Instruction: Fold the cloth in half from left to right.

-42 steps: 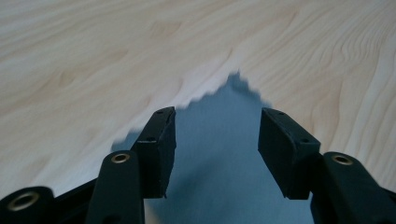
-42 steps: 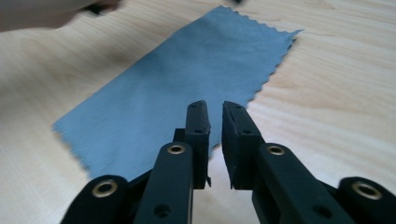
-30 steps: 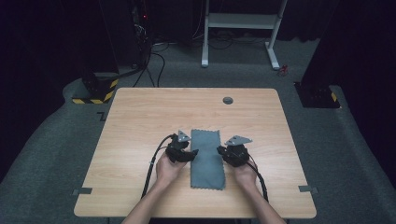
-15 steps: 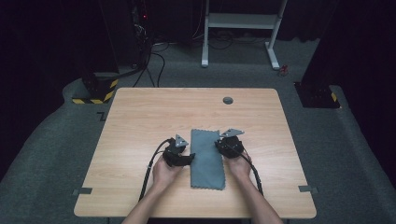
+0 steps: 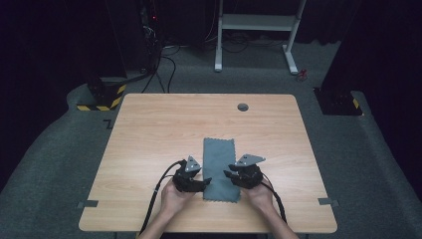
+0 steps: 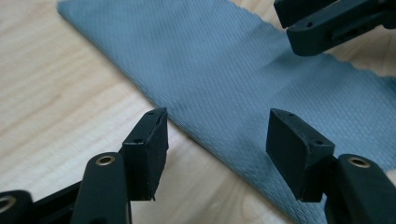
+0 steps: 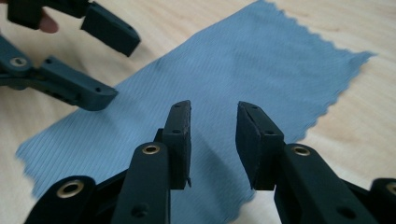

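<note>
A grey cloth point(image 5: 219, 164) lies flat as a long strip on the wooden table point(image 5: 149, 129), its short zigzag edge toward me. My left gripper point(image 5: 205, 181) is at the strip's near left edge and open. In the left gripper view point(image 6: 217, 135) the cloth point(image 6: 224, 70) edge runs under the gap; the jaws have just been opening, with nothing pinched. My right gripper point(image 5: 229, 175) is over the near right part, also open. In the right gripper view point(image 7: 214, 126) its jaws have just been opening above the cloth point(image 7: 243, 65), holding nothing.
A round cable hole point(image 5: 242, 106) sits near the table's far edge. Tape marks point(image 5: 88, 203) lie at the near corners. Beyond the table are a white desk frame point(image 5: 259, 30) and a yellow-black striped base point(image 5: 102, 99) on grey carpet.
Both hands have drawn back toward the table's near edge, from beside the middle of the strip to its near end. The right gripper's jaws stand wider apart.
</note>
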Tool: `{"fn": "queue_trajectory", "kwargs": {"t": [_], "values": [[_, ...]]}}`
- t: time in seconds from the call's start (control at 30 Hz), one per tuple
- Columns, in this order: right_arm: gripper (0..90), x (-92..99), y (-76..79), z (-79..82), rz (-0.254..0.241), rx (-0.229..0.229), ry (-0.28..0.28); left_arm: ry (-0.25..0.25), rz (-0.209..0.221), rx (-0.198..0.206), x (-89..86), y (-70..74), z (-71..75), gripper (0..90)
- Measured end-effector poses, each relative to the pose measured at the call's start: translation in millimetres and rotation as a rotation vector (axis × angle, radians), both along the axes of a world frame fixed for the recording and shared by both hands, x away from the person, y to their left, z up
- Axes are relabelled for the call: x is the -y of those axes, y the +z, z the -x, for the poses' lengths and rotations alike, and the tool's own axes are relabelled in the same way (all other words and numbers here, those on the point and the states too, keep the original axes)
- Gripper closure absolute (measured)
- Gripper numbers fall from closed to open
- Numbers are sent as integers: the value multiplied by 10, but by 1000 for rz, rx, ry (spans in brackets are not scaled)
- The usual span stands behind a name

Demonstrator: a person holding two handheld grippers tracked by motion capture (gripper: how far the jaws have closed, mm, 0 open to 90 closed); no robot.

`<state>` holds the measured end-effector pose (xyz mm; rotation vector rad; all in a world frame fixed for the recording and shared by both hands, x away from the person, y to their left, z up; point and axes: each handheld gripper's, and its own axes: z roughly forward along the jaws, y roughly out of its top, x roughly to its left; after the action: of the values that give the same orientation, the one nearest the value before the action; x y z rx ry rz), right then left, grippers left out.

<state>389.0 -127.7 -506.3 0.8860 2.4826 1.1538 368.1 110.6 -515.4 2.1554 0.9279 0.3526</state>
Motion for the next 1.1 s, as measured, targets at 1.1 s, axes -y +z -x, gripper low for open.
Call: {"fn": "queue_trajectory", "kwargs": {"t": [1.1], "values": [[591,252,-165,619,43,5,38,-7,-41,70,-111,-74,484,434]]}}
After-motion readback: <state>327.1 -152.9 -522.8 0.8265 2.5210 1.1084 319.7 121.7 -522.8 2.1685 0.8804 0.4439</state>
